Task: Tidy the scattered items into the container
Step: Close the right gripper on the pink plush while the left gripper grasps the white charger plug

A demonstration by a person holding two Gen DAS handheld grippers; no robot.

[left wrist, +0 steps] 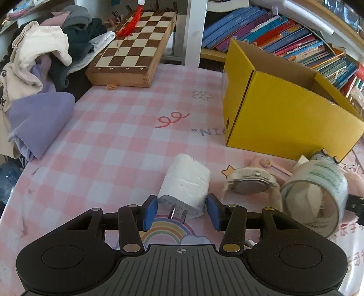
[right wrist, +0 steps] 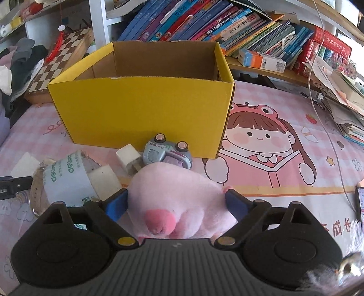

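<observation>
A white charger plug (left wrist: pixel 184 182) lies on the pink checked tablecloth, its pronged end between the blue pads of my left gripper (left wrist: pixel 182 211); the pads stand close beside it without pressing, so this gripper is open. My right gripper (right wrist: pixel 176 205) is open wide around a pink plush toy (right wrist: pixel 173 200) resting on the table. The yellow cardboard box (right wrist: pixel 141 109) (left wrist: pixel 284 109) stands open-topped just behind. Between the grippers lie a roll of clear tape (left wrist: pixel 318 193) (right wrist: pixel 75 175), a wristwatch (left wrist: pixel 250 182), a pink cutter (left wrist: pixel 268 164), an upturned toy car (right wrist: pixel 168 152) and a second white plug (right wrist: pixel 128 157).
A wooden chessboard case (left wrist: pixel 132 52) and a heap of clothes (left wrist: pixel 41 63) fill the far left; a purple cloth (left wrist: pixel 41 118) overhangs the table's left edge. Shelved books (right wrist: pixel 227 20) run behind the box. Stacked papers (right wrist: pixel 341 102), a white cable (right wrist: pixel 318 91) and a phone (right wrist: pixel 360 202) sit at right.
</observation>
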